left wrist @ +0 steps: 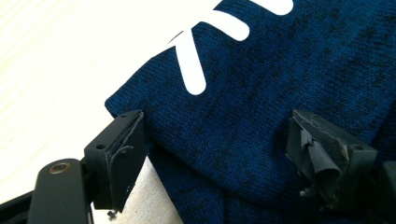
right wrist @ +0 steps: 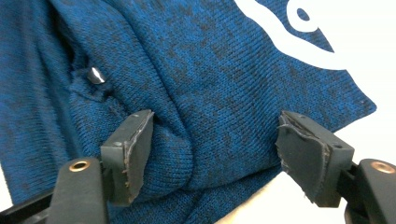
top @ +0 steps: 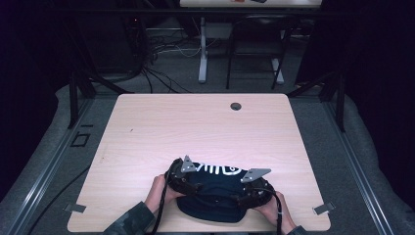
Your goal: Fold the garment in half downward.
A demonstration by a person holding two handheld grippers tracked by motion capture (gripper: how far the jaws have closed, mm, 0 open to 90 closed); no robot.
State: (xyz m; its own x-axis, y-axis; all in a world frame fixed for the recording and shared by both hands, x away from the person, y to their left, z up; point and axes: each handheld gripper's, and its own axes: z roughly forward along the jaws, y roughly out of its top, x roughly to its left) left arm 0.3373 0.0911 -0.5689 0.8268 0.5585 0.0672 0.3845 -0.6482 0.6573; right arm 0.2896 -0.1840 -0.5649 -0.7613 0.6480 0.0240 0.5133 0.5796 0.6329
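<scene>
1. A dark blue knitted garment with white printed lettering (top: 215,193) is lying bunched on the pale wooden bench (top: 195,127), close to the bench's near edge and roughly midway along it.
2. The left tongs (left wrist: 212,149) are standing wide open over the garment's left part, one pad (left wrist: 123,149) sitting at the fabric's folded edge and the other, with torn padding, resting over the knit.
3. In the high view the left tongs (top: 182,172) are sitting at the garment's left side, with the person's left hand (top: 159,193) behind them.
4. The right tongs (right wrist: 215,154) are also spread open, with a rounded fold of the garment lying between the two pads.
5. In the high view the right tongs (top: 252,183) are sitting at the garment's right side, held by the right hand (top: 274,210).
6. A small shiny metal piece (right wrist: 95,74) is showing on the knit beyond the right tongs.
7. A round dark grommet (top: 236,106) is sitting in the bench well beyond the garment, near the far edge.
</scene>
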